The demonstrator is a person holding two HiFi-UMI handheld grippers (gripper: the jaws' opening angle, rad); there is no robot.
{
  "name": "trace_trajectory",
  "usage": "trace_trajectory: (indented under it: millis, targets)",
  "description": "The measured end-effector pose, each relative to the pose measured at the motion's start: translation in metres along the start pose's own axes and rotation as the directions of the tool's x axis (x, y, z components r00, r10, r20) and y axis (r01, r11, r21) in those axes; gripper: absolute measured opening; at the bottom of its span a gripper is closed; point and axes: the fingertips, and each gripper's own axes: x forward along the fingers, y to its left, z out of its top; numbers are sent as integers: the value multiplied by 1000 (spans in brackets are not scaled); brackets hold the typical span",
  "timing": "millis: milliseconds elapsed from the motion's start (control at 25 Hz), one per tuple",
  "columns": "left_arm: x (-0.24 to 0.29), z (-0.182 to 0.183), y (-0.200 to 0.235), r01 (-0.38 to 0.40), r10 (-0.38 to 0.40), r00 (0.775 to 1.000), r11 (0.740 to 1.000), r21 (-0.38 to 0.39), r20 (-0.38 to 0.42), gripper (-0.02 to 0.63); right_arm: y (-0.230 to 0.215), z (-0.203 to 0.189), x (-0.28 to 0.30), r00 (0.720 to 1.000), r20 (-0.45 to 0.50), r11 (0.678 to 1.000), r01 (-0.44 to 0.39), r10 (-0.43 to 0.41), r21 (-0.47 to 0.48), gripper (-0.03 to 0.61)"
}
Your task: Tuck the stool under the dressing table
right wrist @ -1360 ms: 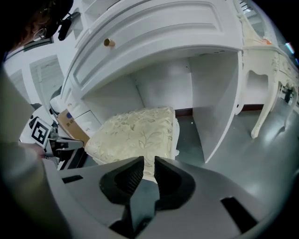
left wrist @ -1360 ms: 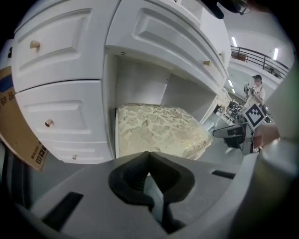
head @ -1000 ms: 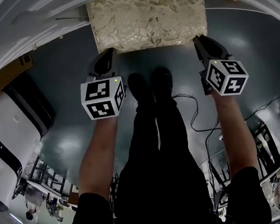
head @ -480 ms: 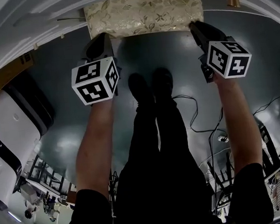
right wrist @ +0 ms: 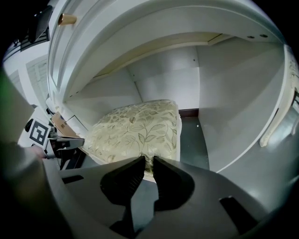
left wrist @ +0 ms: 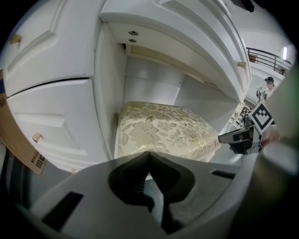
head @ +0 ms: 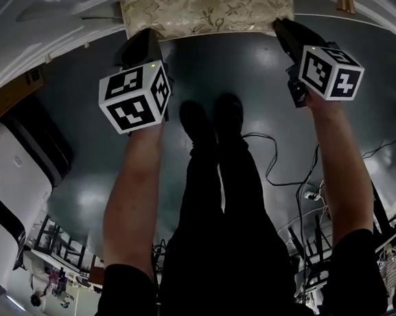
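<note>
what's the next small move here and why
Probably a short, even push forward with both grippers: the left gripper and right gripper sit at the near corners of the stool, a strip of it shows past the front of the dressing table, and floor shows behind it.

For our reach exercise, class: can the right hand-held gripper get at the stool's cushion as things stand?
Probably yes. The right hand-held gripper is at the near edge of the cushion, nothing in between; the dressing table overhangs the rest, not this edge.
</note>
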Motion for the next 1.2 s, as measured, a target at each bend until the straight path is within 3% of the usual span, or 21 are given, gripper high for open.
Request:
trace_trajectory:
  millis: [440, 600, 720, 1200]
  targets:
    - [4, -1, 3, -15, 14, 1000, 999, -34, -18, 6, 2, -2, 5, 999, -46, 1000, 1, -2, -17, 71]
    - [6, 4, 4, -21, 21, 1000, 999, -39, -12, 6, 1, 3, 5, 999, -42, 1000, 3, -4, -17, 71]
    - [11, 8, 11, -45, 44, 999, 998, -54, -22, 6, 8, 1, 6, 998, -40, 999, -42, 43, 29, 71]
    - [34, 34, 27, -25, 25, 1000, 998, -63, 8, 6, 2, 28, 32, 1000, 15, 1000, -2, 1, 16, 71]
